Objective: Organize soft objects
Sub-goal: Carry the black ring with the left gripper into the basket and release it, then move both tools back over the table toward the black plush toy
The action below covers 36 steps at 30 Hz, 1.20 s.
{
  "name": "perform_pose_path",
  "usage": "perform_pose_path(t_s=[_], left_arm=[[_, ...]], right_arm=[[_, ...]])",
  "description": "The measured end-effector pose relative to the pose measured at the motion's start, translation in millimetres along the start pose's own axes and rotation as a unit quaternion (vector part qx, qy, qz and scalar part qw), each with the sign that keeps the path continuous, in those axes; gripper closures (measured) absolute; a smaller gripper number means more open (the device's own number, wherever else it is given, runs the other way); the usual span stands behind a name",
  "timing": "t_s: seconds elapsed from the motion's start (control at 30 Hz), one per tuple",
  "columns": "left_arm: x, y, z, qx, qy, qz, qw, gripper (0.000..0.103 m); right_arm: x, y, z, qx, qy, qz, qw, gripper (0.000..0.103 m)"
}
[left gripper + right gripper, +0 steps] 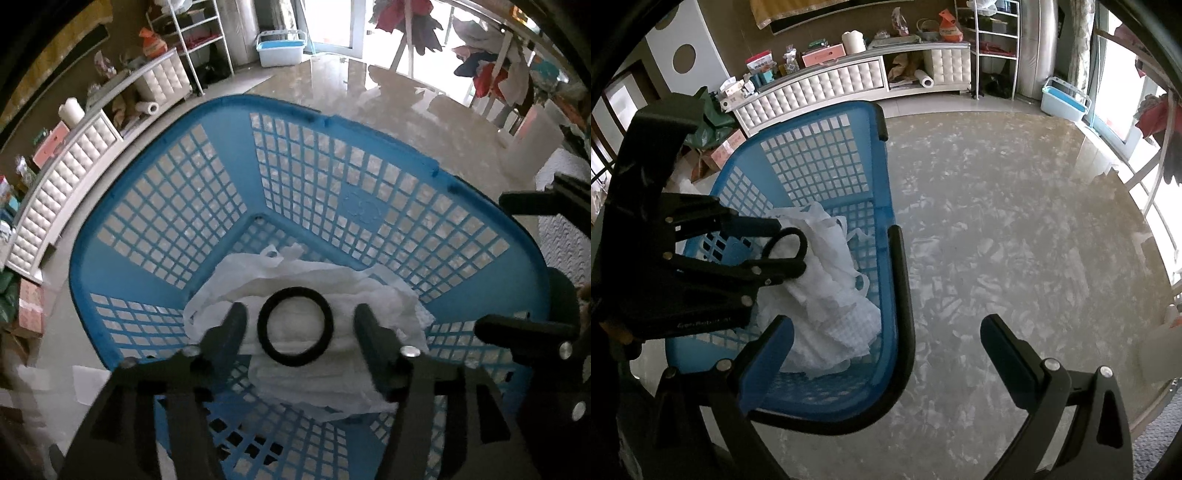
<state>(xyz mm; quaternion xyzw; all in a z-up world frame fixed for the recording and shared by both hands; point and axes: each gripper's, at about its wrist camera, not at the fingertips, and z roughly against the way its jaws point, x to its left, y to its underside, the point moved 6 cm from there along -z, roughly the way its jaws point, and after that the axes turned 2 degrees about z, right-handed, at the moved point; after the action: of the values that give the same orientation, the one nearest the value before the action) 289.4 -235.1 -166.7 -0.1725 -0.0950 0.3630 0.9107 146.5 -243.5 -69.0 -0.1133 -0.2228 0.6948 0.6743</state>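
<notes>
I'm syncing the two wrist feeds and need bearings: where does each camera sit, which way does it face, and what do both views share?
Left wrist: on the left gripper, looking down into the blue basket at the white cloth and black ring; its own fingers show, spread either side of the ring.
Right wrist: on the right gripper, beside the basket, facing the floor; own open fingers and the left gripper show.
Shared: basket, cloth, ring, white cabinet.

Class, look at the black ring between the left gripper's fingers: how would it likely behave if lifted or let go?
The black ring keeps a round outline, so it probably holds its shape. Thin, so likely light. Let go, it would probably settle on the white cloth in the blue basket rather than roll.
</notes>
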Motion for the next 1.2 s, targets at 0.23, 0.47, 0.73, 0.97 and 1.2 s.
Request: perform_pose_path(t_s=[0.23, 0.47, 0.73, 0.97, 1.2], left_arm=[[-3.1, 1.6, 22.3, -0.024, -0.014, -0.005, 0.9996, 0.022], [2.4, 6.8, 56.0, -0.051, -0.029, 0.017, 0.9981, 0.019], [5.0, 28.6, 98.8, -0.075, -0.037, 0.053, 0.9951, 0.019], [7.1, 52.7, 130.4, -0.092, -0.061, 0.072, 0.9913, 0.015], [0.7, 75.8, 158.1, -0.108, -0.061, 0.078, 0.9892, 0.012]], right_arm=[[2.2, 5.9, 10.2, -0.004, 0.006, 0.000, 1.000, 0.002], [5.5, 9.4, 21.7, -0.011, 0.004, 0.004, 1.000, 0.002], [11.9, 11.4, 32.3, -0.026, -0.006, 0.004, 1.000, 0.002], [20.2, 13.1, 44.2, -0.039, -0.014, 0.007, 0.999, 0.002], [38.6, 18.7, 56.6, -0.049, -0.015, 0.019, 0.999, 0.002]])
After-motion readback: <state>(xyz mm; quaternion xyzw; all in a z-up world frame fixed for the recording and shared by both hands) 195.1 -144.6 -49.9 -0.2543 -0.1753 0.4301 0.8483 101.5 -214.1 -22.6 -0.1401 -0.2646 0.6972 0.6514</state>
